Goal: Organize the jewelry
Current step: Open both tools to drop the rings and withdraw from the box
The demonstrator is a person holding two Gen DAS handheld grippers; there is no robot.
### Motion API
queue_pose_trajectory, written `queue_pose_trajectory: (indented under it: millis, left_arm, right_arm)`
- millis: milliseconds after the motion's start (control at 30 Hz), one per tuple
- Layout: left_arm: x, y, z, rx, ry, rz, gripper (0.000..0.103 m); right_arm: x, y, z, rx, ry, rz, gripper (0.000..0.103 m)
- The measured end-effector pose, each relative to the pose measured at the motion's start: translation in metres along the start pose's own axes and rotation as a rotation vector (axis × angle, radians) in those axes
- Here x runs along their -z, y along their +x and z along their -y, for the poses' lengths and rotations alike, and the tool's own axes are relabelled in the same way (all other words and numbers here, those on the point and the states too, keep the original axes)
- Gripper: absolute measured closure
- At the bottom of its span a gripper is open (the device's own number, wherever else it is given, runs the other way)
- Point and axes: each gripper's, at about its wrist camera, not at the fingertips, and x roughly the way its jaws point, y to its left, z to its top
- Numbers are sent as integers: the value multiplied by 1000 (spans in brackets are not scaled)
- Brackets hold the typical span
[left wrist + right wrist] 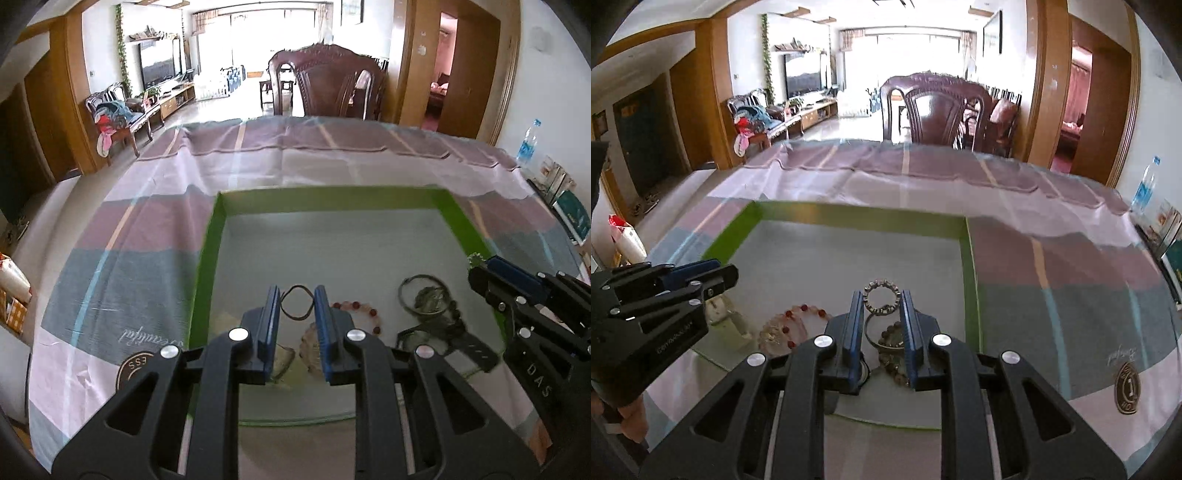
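— How far along are you with the jewelry?

— Early, I'd judge. Everything lies heaped at the near end of the green tray [210, 236], whose pale floor is bare toward the far wall. Nothing looks sorted yet.

— And your jaws?

— My left gripper [295, 306] stands with a narrow gap, holding nothing; a thin dark cord loop [295, 303] shows on the tray floor beyond the tips. My right gripper [882, 310] has the same narrow gap and is empty too; a beaded metal ring [882, 297] lies beyond it.

— What else is in the pile?

— A red bead bracelet [798, 317], glossy and round. A plain metal bangle [421, 295], thin and smooth. A cream watch strap [727, 325], soft-looking. A dark watch [454, 339], its band flat. All rest on the tray, which sits on a striped tablecloth [129, 229].
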Motion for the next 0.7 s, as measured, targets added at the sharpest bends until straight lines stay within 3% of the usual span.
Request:
queue_pose_trajectory:
  millis: [167,233,300,433,600,700]
  left_arm:
    - [0,12,-3,16,-10,-16,84]
    - [0,14,-1,18,-6,-15,78]
    - [2,15,0,12,-7,-16,58]
    - [5,2,-1,12,-16,7,57]
    - [22,-49,-5,-27,-8,118,40]
    - [44,-87,-4,-64,6,200,32]
  right_arm:
    - [5,15,5,-2,18,-27,83]
    - [7,19,8,-5,24,-37,81]
    - [8,19,9,-5,36,-36,65]
    - [8,3,13,-3,49,2,58]
    - [18,-52,12,-1,46,94,25]
    - [37,-91,4,22,9,161,12]
